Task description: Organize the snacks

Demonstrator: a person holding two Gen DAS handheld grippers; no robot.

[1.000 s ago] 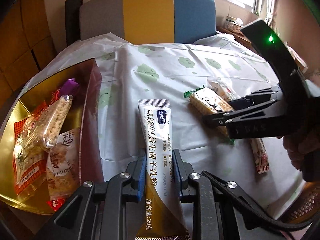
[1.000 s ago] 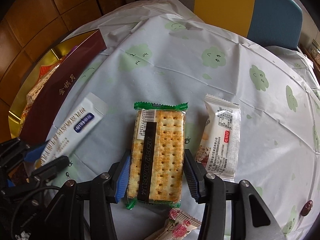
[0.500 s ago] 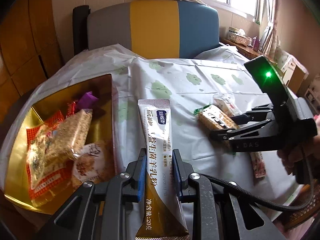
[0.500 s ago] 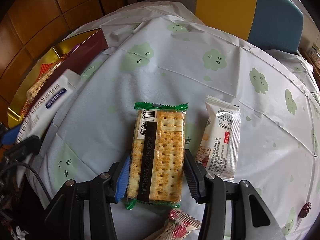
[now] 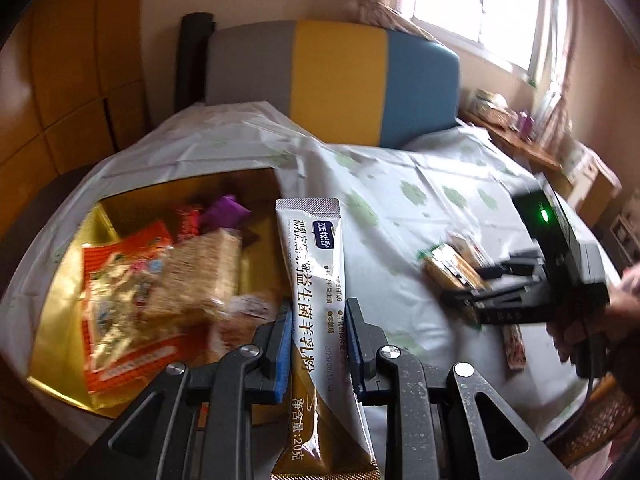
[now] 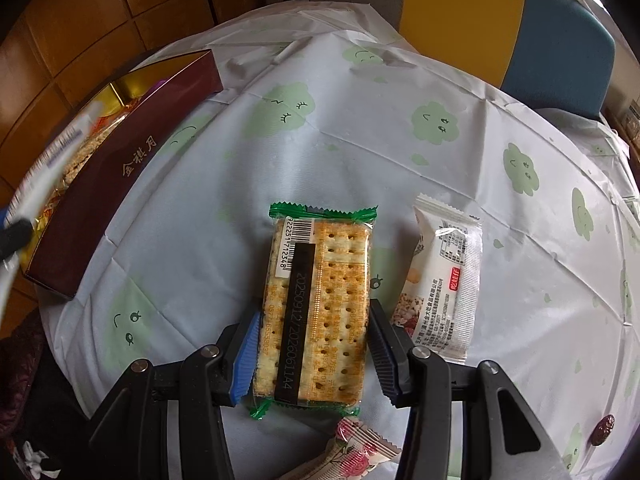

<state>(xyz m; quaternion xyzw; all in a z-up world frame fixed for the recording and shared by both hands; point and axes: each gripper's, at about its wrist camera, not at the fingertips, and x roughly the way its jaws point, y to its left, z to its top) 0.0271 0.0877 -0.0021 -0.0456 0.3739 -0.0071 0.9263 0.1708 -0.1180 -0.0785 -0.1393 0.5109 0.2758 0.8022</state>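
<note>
My left gripper is shut on a long white and gold milk powder sachet and holds it in the air above the right edge of the gold snack box. The box holds several snack packs. My right gripper has its jaws around a green-edged cracker pack that lies on the table; the blue pads sit close at both sides of it. The right gripper also shows in the left wrist view, low at the cracker pack.
A white snack pack lies right of the crackers, a pink-patterned pack below them, a small dark sweet at the table's right edge. The box's maroon side stands at the left. A striped chair is behind the table.
My left gripper has lifted the sachet off the table and carried it left, over the box. My right gripper stays around the cracker pack, unmoved.
</note>
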